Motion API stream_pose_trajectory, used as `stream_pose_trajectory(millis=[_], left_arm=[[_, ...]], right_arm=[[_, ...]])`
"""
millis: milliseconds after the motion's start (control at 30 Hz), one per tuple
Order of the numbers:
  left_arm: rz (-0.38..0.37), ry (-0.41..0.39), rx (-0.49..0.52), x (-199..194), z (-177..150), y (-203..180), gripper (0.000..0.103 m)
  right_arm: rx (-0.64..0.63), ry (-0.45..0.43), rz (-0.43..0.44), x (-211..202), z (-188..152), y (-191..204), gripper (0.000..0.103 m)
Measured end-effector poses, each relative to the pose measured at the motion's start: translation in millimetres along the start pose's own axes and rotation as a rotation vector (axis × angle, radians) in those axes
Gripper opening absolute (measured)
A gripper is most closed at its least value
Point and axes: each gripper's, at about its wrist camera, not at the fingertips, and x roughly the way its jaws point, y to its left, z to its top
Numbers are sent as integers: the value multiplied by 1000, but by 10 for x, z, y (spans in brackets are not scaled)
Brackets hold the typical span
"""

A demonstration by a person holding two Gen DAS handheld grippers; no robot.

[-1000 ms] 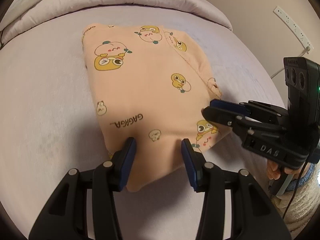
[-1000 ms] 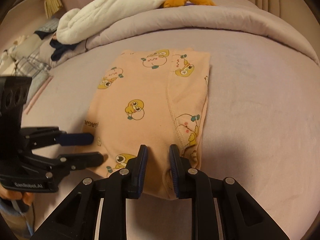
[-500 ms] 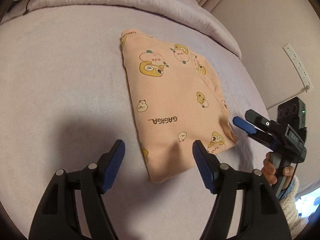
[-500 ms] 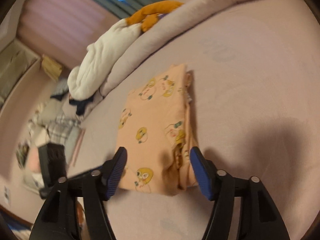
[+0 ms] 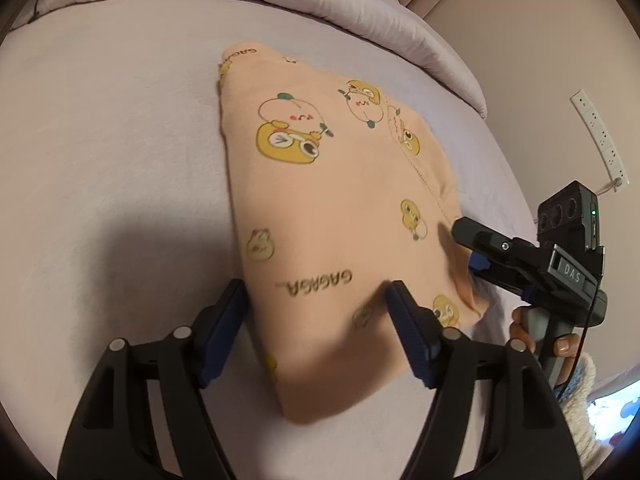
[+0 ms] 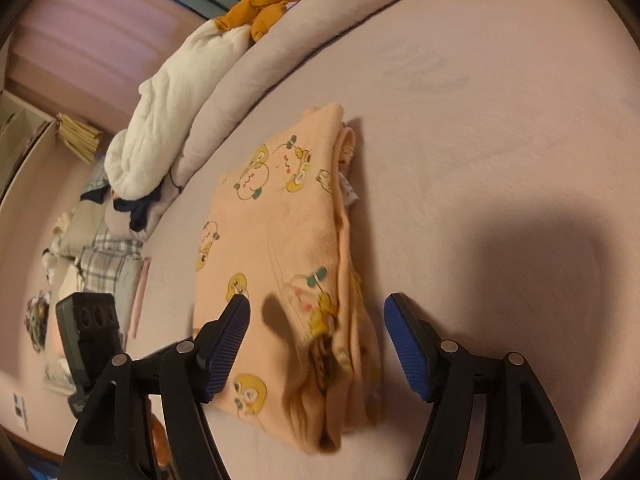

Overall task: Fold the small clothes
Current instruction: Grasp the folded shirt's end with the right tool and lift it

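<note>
Lilac bedsheet (image 5: 100,140), rolled duvet (image 6: 288,40), folded peach garment (image 5: 340,208)

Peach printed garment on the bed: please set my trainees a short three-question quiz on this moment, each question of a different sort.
1. True or false: the peach garment lies folded on the lilac bedsheet.
2. Multiple choice: the word printed on the garment is A) GAGAGA, B) BANANA, C) DUCKY.
3. Short answer: is the cloth pinched by either the left hand-held gripper or the right hand-held gripper?

Key
1. True; stacked layers show at its near edge in the right wrist view.
2. A.
3. No. Both sets of jaws are opening and straddle the garment's near edge, with the pads clear of the cloth.
</note>
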Motion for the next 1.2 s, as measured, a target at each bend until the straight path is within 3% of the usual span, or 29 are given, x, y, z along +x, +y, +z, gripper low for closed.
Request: stream_pose_trajectory(millis=[400,567,800,900,1200], left_arm=[[-62,-25,-80,82,197,125,74],[-34,-32,-74,122,262,96,73],[84,-39,29,183,259,-46,65],[96,-41,66,198,261,-94,49],[104,-65,82,148,241,-109,34]], right_arm=[[-72,-1,-12,222,124,124,72],[-118,-18,-46,255,106,189,71],[-185,-39,-110,252,35,270,48],[-251,-54,-157,273,-29,411,37],[-321,-125,-166,177,-129,611,29]])
